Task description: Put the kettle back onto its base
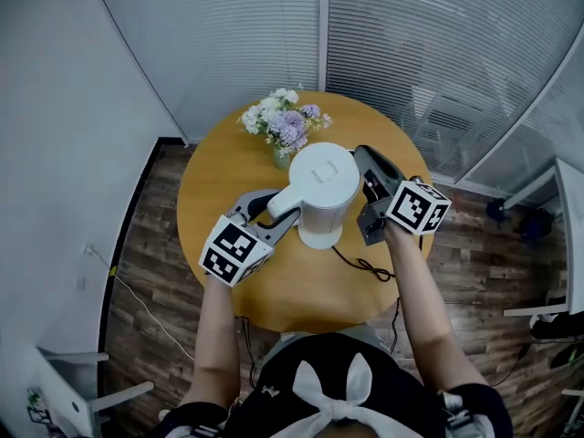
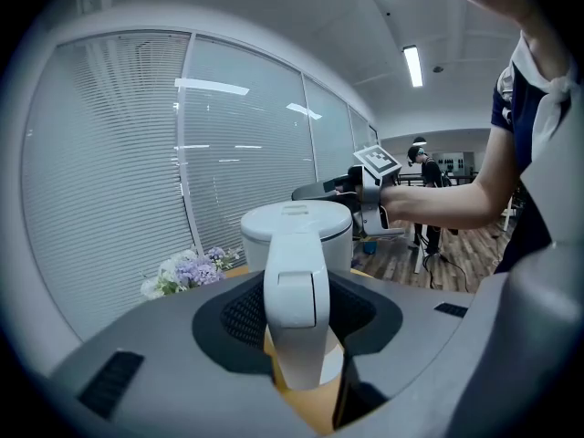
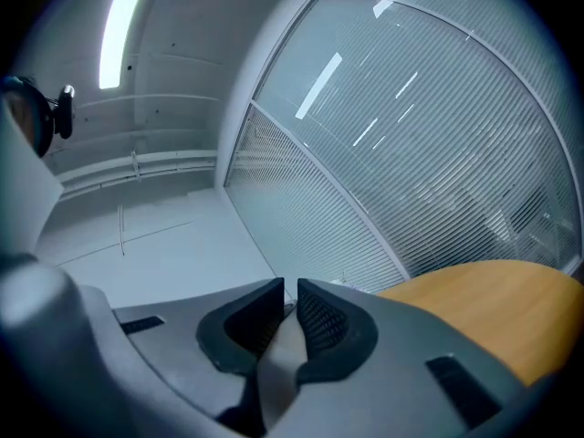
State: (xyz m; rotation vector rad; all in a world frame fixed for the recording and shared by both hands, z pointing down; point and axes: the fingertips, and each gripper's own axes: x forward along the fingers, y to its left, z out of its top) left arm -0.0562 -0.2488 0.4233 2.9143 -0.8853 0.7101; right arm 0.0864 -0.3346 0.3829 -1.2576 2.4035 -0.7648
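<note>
A white electric kettle (image 1: 321, 194) stands upright near the middle of the round wooden table (image 1: 214, 185). Its foot (image 1: 318, 240) is slightly wider, and I cannot tell the base apart from the body. A black cord (image 1: 365, 265) runs out from under it. My left gripper (image 1: 274, 213) is shut on the kettle's handle (image 2: 297, 290), which fills the gap between the pads in the left gripper view. My right gripper (image 1: 359, 153) hovers close beside the kettle's right side, up near the lid. Its jaws are shut with nothing between them (image 3: 290, 310), and they face the blinds.
A small vase of white and purple flowers (image 1: 285, 126) stands just behind the kettle, close to its far side (image 2: 182, 272). Glass walls with blinds curve round behind the table. The cord hangs over the table's near right edge. A white chair (image 1: 87, 395) stands at lower left.
</note>
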